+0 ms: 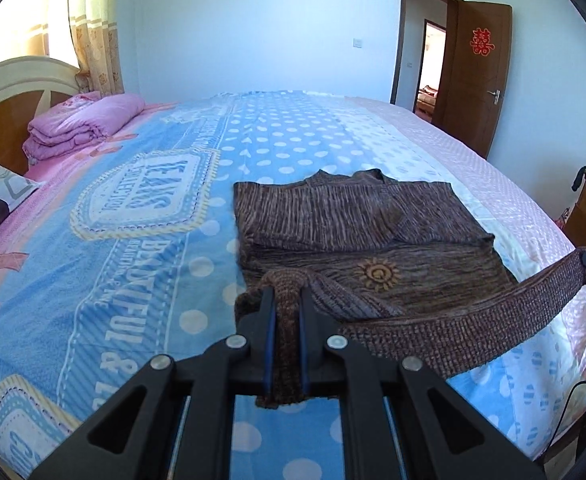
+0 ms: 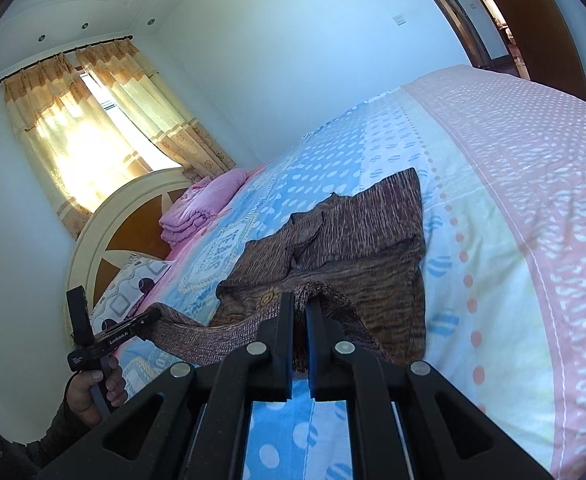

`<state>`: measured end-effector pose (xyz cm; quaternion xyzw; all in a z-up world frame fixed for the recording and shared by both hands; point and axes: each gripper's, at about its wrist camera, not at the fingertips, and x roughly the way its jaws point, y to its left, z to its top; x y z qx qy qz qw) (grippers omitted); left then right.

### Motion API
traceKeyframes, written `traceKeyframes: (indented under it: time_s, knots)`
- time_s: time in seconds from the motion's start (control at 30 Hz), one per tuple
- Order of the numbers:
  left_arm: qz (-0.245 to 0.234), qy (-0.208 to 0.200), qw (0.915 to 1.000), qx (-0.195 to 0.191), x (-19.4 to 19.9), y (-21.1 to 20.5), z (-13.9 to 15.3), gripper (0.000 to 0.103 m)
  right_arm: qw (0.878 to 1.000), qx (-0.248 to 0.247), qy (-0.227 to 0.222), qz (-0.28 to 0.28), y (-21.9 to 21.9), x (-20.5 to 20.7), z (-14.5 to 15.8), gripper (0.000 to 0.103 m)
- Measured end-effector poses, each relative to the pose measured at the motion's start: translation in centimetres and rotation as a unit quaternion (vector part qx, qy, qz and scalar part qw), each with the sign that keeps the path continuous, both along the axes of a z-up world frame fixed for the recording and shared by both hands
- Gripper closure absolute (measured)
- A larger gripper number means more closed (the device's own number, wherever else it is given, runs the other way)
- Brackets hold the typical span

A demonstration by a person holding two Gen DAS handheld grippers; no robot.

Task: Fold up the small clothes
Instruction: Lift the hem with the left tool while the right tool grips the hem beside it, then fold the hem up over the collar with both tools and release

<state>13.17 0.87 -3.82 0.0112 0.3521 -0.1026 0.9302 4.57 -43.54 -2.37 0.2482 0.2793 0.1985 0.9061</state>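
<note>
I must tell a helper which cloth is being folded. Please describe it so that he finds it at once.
On the large bed with the blue dotted sheet, look near the foot end. The brown knitted sweater lies there, its hem pinched by both grippers. Only it bears a yellow sun emblem.

Right tongs (image 2: 300,300) closed on the ribbed hem of a brown knit sweater (image 2: 357,232). Hem band lifted off the bed (image 2: 513,200) and stretched left to the left tongs (image 2: 151,317), which pinch its other end; a hand (image 2: 93,390) grips their handle. Rest of sweater lies on the dotted blue bedspread. Folded pink blanket (image 2: 203,206) near the headboard (image 2: 133,216).
</note>
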Motion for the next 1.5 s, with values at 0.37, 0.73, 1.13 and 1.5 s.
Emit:
traceKeyframes:
  time_s: [0.37,0.73,1.13,1.5]
  knots:
    - [0.003,0.011,0.9996,-0.026,5.8,0.1,0.3,0.093,1.000,-0.012,-0.005,-0.002,0.4,5.8,1.7,0.099]
    - [0.006,0.007,1.0000,-0.001,12.8,-0.9,1.1,0.093,0.999,-0.028,-0.019,-0.016,0.0,14.2,4.9,0.099]
    - [0.010,0.057,0.9976,0.038,22.4,-2.9,-4.0,0.091,0.995,-0.070,0.046,-0.045,0.0,24.9,0.2,0.099]
    - [0.006,0.003,0.9919,0.127,19.5,-2.5,-5.2,0.019,0.966,-0.242,0.077,-0.049,3.9,28.3,-4.4,0.046]
